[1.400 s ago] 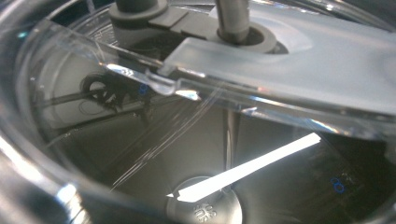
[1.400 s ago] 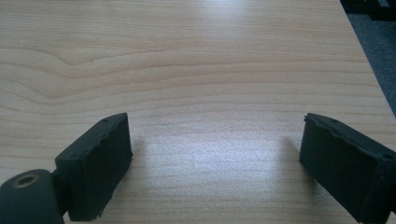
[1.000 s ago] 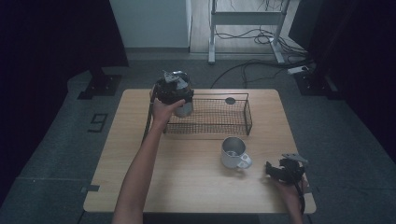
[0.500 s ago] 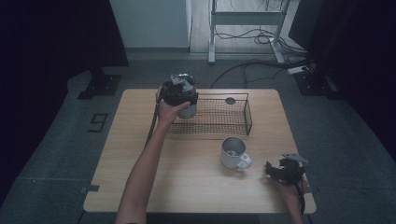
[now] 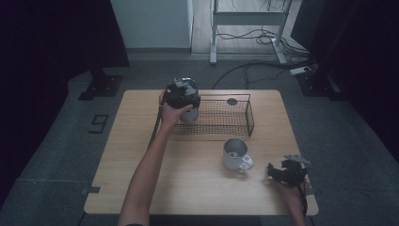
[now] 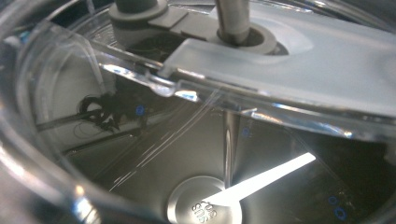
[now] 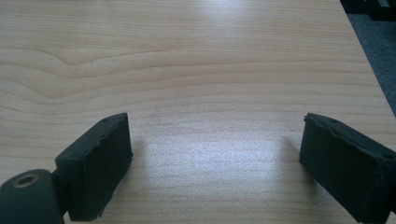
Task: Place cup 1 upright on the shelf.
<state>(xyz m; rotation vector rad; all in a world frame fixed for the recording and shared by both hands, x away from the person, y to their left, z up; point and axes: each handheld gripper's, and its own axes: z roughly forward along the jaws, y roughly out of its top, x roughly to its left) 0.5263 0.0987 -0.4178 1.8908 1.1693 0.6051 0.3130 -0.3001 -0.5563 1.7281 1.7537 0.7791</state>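
Note:
My left gripper [image 5: 183,96] hangs over the left end of the black wire basket [image 5: 225,123], shut on a steel cup [image 5: 190,114] that hangs just under it. The jaws themselves are hidden by the gripper's body and the hand. From the left gripper view I look straight down through the cup's clear lid [image 6: 289,88] onto its shiny steel bottom [image 6: 205,205]. A steel mug [image 5: 235,153] with a handle stands on the table in front of the basket. My right gripper [image 5: 286,172] [image 7: 215,172] rests near the table's right front corner, open, with bare wood between its pads.
A small dark round object [image 5: 232,101] lies at the basket's far edge. The wooden table [image 5: 141,141] has free room at its left and front. Cables and a metal stand are on the floor behind it.
The left hand with the steel cup has drifted slightly right and sunk lower toward the basket's left end. The right gripper and the mug have stayed put.

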